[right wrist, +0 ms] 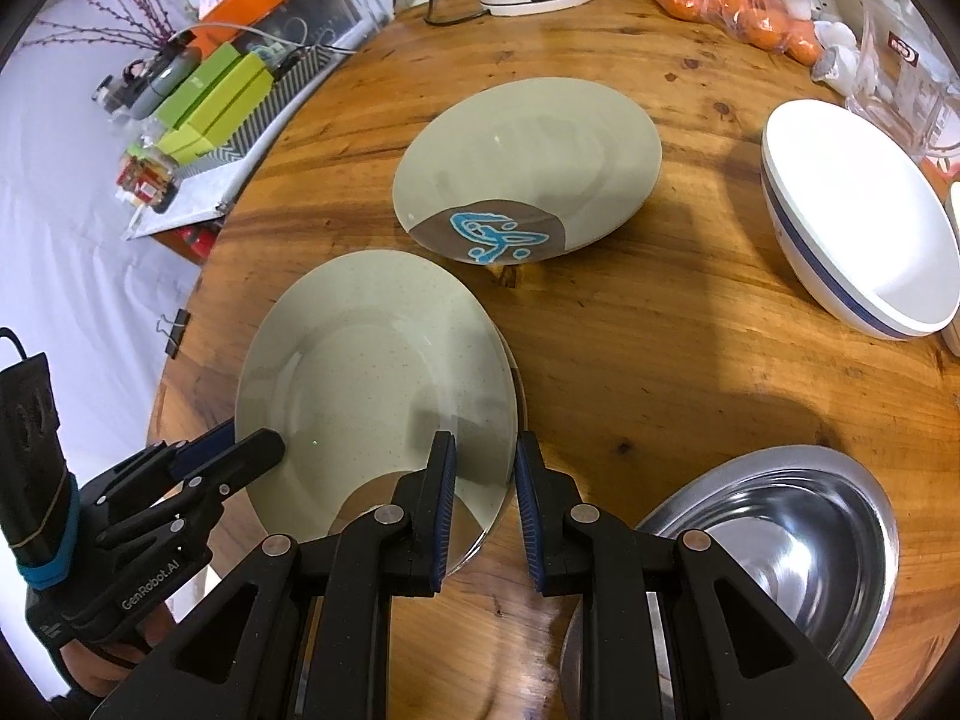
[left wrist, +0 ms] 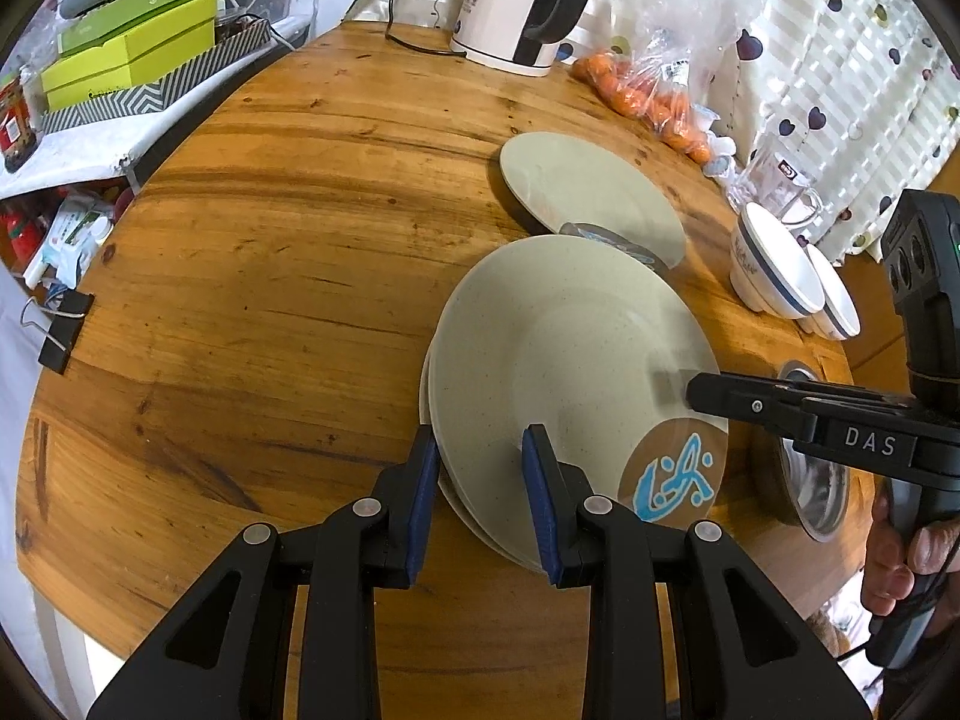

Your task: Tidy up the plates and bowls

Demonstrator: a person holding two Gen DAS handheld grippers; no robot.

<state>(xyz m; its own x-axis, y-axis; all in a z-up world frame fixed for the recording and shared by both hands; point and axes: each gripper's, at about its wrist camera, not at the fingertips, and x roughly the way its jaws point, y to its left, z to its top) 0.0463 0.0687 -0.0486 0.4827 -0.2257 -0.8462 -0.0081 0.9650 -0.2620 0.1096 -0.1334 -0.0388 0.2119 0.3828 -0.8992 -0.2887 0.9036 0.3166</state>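
Observation:
A pale green plate (left wrist: 558,348) (right wrist: 372,372) with a brown patch and a blue motif lies on the round wooden table (left wrist: 270,240). The rim of a second plate shows just beneath it. My left gripper (left wrist: 480,450) (right wrist: 264,450) is shut on the near-left rim, one pad on top and one outside. My right gripper (right wrist: 485,450) (left wrist: 690,390) is shut on the opposite rim in the same way. A matching green plate (left wrist: 591,192) (right wrist: 528,168) lies farther back. Two white bowls with a blue stripe (left wrist: 774,264) (right wrist: 858,228) sit at the right.
A steel bowl (right wrist: 780,546) (left wrist: 816,486) sits close to my right gripper. At the table's far edge stand a white kettle (left wrist: 522,0), a bag of oranges (left wrist: 648,96) and a glass mug (left wrist: 780,180). Green boxes (left wrist: 132,42) lie on a side surface to the left.

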